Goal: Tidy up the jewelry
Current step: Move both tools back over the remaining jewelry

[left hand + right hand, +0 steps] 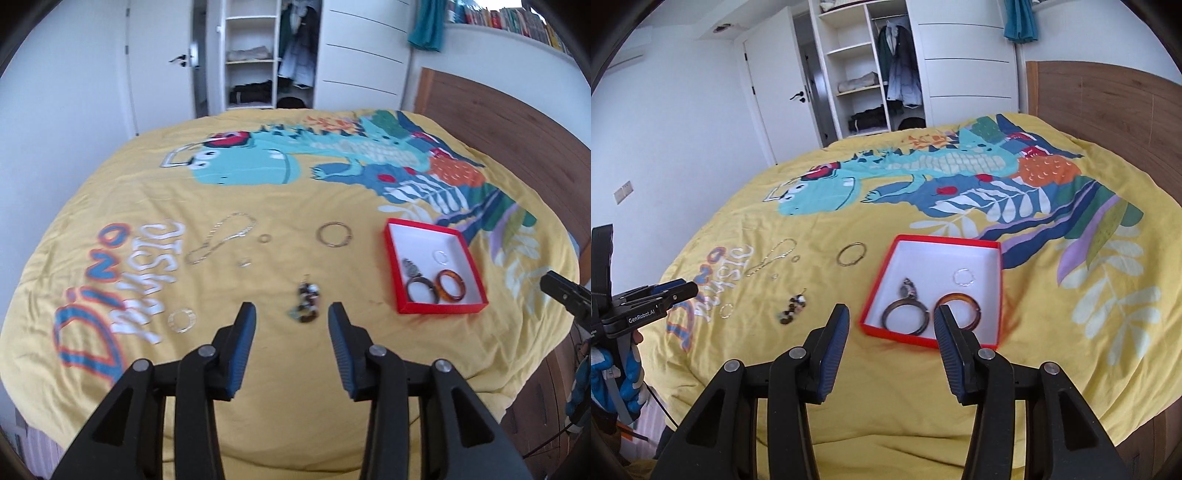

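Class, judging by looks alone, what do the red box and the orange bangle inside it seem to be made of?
Red box: probably cardboard, with thin straight walls, matte red outside and white inside. Orange bangle: likely resin or plastic, with glossy, mottled amber-brown tortoiseshell patterning.

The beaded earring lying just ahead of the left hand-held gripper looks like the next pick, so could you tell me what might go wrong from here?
1. The dark beaded dangling earring is small and lies flat on the soft yellow dinosaur bedspread, so the open left hand-held gripper may pinch fabric too.
2. The red-walled white-lined cardboard box is light; a bump could shift it.
3. The thin silver chain necklace may snag.
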Available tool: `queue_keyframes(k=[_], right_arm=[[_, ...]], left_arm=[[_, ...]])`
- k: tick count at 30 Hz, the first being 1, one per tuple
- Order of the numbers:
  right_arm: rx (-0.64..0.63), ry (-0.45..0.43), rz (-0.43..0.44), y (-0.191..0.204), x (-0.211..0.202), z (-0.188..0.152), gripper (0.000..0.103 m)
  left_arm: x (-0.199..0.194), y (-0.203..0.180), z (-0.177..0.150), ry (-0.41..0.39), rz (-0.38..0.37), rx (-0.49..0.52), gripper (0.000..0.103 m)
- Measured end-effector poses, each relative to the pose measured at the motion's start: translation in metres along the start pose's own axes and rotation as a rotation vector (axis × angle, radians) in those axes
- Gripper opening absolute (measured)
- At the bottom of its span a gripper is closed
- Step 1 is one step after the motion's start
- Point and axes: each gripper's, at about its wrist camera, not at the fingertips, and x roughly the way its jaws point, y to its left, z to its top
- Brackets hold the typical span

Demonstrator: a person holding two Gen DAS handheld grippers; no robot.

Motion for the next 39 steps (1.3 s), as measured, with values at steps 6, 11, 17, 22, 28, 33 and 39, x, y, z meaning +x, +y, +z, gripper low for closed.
queue_keyframes(k=[6,11,17,22,28,33,39], right_arm=[[-0.018,-0.007,0.04,0.028,-0.01,-0.009,0.048],[-0.048,-0.008,0.07,0.051,-0.015,-0.015,0.048],[-0.074,-0.006,0.097,0.071,-0.019,-0.022,0.048],[-0.083,0.002,0.106,0.08,-0.018,-0.026,0.048],[-0.075,0.025,0.115,0.083,-0.01,-0.029,0.048],[-0.071,0.051,0.123,0.086,0.004,-0.03,0.047],[-0.07,0.099,0.141,0.09,0.029,-0.034,0.048]], left_arm=[[-0.03,0.052,-0.03,-0.014,0.071,-0.085,0.039],[-0.051,0.081,-0.052,-0.034,0.108,-0.147,0.039],[-0.066,0.099,-0.068,-0.043,0.121,-0.168,0.039],[-0.067,0.104,-0.074,-0.031,0.121,-0.172,0.039],[-0.057,0.108,-0.078,-0.011,0.115,-0.179,0.039],[-0.04,0.109,-0.079,0.025,0.113,-0.178,0.039],[-0.019,0.113,-0.082,0.052,0.122,-0.184,0.039]])
